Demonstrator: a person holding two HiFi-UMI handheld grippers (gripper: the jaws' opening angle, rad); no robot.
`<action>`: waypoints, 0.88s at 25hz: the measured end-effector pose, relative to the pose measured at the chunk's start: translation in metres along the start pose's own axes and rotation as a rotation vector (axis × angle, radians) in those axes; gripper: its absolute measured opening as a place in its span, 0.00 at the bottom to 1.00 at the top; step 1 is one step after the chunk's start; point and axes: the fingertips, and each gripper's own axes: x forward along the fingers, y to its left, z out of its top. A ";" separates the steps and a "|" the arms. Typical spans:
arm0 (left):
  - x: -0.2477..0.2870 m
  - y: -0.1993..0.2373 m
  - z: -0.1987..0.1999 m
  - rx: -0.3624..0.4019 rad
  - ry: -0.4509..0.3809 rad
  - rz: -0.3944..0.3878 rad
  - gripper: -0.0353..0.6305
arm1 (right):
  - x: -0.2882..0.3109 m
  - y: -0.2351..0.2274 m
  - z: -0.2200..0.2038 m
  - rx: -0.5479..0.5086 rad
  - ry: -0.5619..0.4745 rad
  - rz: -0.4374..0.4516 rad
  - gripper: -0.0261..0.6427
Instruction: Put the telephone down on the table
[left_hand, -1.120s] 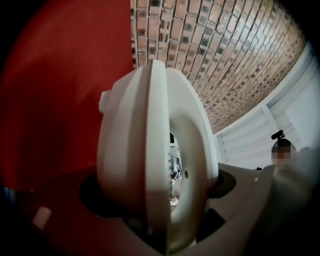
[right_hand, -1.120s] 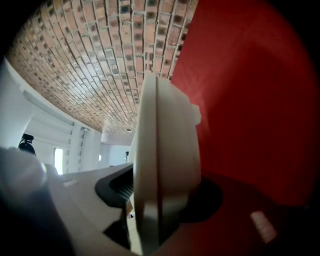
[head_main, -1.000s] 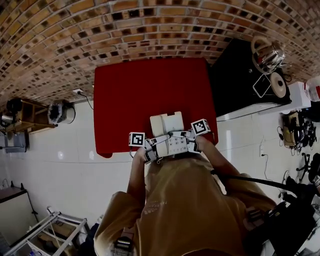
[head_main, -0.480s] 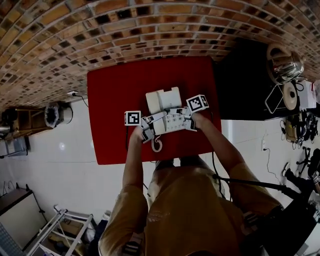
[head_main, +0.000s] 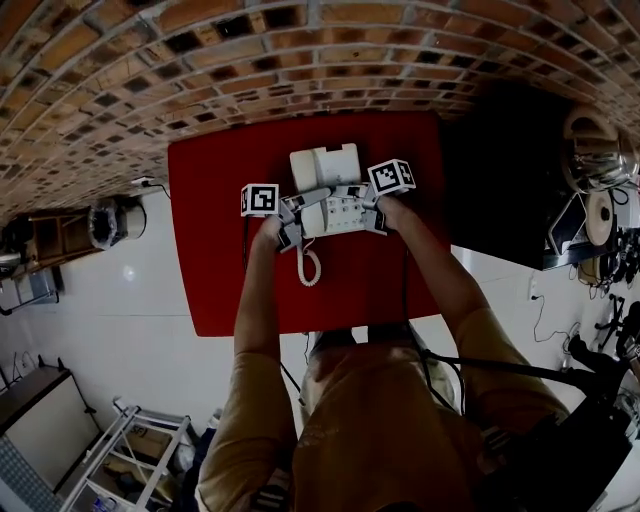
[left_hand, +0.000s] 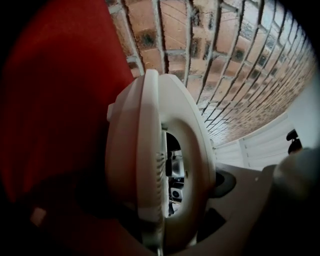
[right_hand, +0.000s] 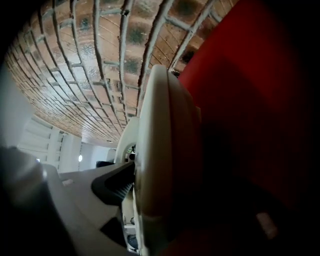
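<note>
A cream telephone (head_main: 330, 195) with its handset on top rests on the red table (head_main: 210, 250) near the far edge, and its coiled cord (head_main: 308, 265) lies on the cloth. My left gripper (head_main: 295, 222) is at its left side and my right gripper (head_main: 372, 210) at its right side. In the left gripper view the telephone (left_hand: 160, 160) fills the middle between dark jaws of the left gripper (left_hand: 165, 220), and the grip is unclear. The right gripper (right_hand: 150, 220) has its jaws opening around the telephone (right_hand: 165, 150), with a dark gap beside it.
A brick wall (head_main: 300, 50) runs behind the table. A black cabinet (head_main: 500, 170) stands to the right, with a metal pot (head_main: 598, 150) on it. A cable and socket (head_main: 150, 183) and a round appliance (head_main: 105, 228) lie left of the table.
Both grippers carried the telephone away from the person, out over the red table towards the wall, and lower. The coiled cord now lies on the cloth.
</note>
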 end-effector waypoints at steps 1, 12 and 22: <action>0.000 0.004 -0.001 -0.006 0.012 0.022 0.74 | 0.001 -0.004 0.000 0.005 0.002 0.004 0.51; 0.012 0.005 -0.008 0.143 -0.009 0.218 0.77 | -0.022 -0.008 0.006 -0.089 -0.060 -0.059 0.54; 0.014 0.010 -0.009 0.194 -0.013 0.300 0.79 | -0.044 -0.018 0.016 -0.249 -0.102 -0.207 0.57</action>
